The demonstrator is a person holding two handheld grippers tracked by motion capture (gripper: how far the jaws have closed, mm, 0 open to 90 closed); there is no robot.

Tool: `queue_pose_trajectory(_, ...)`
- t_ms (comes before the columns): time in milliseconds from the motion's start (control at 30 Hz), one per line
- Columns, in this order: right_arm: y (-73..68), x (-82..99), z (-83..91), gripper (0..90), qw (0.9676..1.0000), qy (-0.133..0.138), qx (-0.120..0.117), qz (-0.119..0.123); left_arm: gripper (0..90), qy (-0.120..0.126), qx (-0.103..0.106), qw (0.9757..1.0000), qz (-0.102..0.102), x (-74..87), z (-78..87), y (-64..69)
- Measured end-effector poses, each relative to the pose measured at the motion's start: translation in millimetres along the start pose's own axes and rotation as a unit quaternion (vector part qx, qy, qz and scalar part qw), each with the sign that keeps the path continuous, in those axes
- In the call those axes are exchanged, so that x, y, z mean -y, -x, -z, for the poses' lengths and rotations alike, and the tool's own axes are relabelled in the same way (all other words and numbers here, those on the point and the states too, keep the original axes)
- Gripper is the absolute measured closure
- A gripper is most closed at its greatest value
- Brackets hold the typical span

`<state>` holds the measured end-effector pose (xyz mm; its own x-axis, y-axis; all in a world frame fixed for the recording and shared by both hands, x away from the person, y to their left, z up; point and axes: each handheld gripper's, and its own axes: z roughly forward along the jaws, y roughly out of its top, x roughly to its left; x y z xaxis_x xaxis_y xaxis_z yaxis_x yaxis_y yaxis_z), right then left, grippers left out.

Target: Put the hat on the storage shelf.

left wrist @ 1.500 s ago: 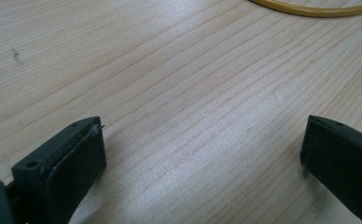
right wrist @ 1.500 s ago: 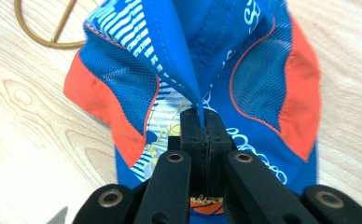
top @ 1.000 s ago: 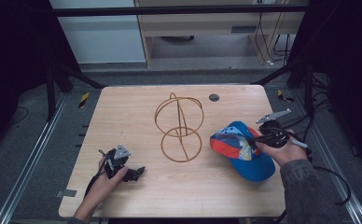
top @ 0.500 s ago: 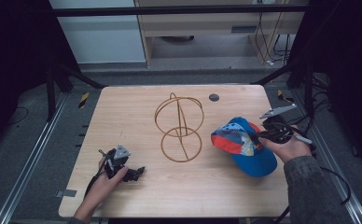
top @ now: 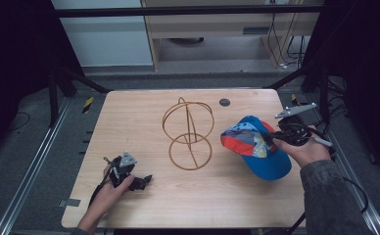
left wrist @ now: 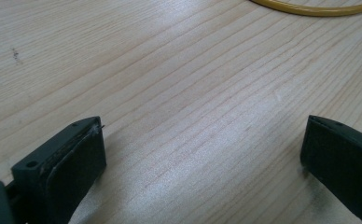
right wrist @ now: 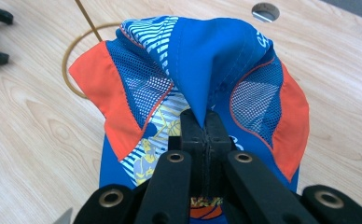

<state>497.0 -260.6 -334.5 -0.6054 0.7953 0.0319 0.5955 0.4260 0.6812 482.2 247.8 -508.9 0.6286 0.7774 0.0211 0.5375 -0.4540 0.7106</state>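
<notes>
Your right gripper has its jaws pinched together on a fold of blue fabric at the crown of the cap, a blue cap with orange panels, mesh inserts and a striped print. From above, the cap sits over the right side of the table, its crown pulled up toward your right hand while its brim looks to rest on the wood, though that edge is hard to judge from here.

Your left gripper lies low over the near left part of the table in your left hand, jaws spread wide with bare wood between them.

The table is pale wood with a clear grain, with a round dark hole near its far edge. At its middle stands a wire stand of yellow-brown rings, just left of the cap and apart from it. Around the table the room is dim: grey floor, dark frame posts, a pale cabinet beyond the far edge and cables hanging at the far right.
</notes>
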Motion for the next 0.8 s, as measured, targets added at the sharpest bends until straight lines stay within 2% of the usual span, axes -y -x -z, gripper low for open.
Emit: queue_pose_trajectory(800, -4.2, -14.5, 28.2, 90.0, 0.9993, 0.034, 0.008, 0.007, 0.0, -0.001, 0.000, 1.0000, -0.001, 0.0, 0.2, -0.1)
